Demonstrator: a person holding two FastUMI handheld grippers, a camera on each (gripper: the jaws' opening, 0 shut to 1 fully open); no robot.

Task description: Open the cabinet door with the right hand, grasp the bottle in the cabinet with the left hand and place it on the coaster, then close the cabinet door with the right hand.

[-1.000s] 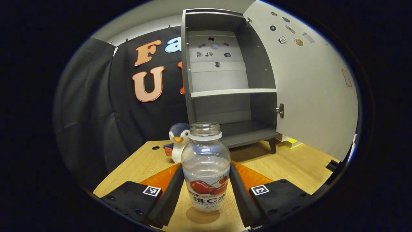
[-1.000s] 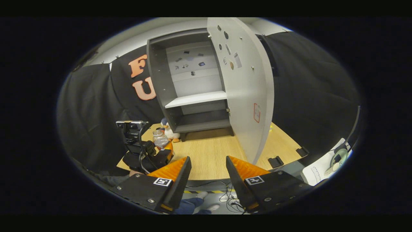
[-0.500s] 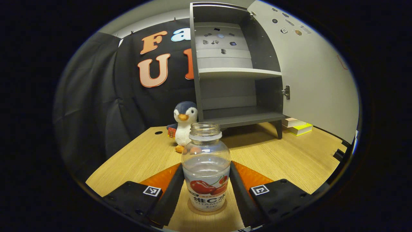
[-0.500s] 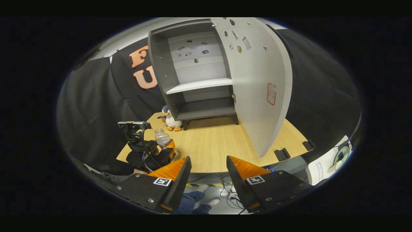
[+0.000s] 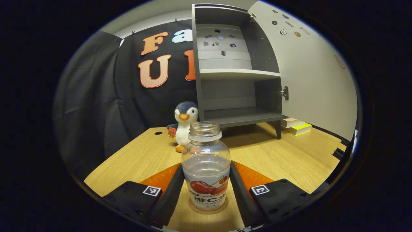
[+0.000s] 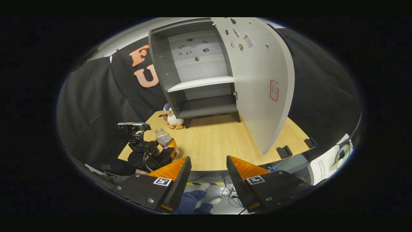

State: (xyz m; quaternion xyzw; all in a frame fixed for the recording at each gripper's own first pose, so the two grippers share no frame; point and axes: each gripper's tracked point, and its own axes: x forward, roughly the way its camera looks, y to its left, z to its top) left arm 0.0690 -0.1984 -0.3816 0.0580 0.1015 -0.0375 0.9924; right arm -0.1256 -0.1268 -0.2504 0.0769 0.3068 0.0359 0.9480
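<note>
Left gripper [image 5: 206, 190] fingers pinched clear uncapped plastic bottle [image 5: 206, 167], upright on round brown coaster [image 5: 208, 210] on wooden counter [image 5: 289, 161], not released. Right gripper [image 6: 206, 180] fingers spread, empty, before open grey cabinet door [image 6: 260, 83], likely poised for closing.

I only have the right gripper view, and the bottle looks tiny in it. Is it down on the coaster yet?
Observer: Yes. In the left gripper view the bottle stands upright with its base on the coaster.
Operator: Is the left gripper gripping it?
Observer: Yes, both fingers press against the bottle's sides.
Operator: Anything hidden behind the open door?
Observer: A small stack of books lies by the cabinet, on the hinge side.
</note>
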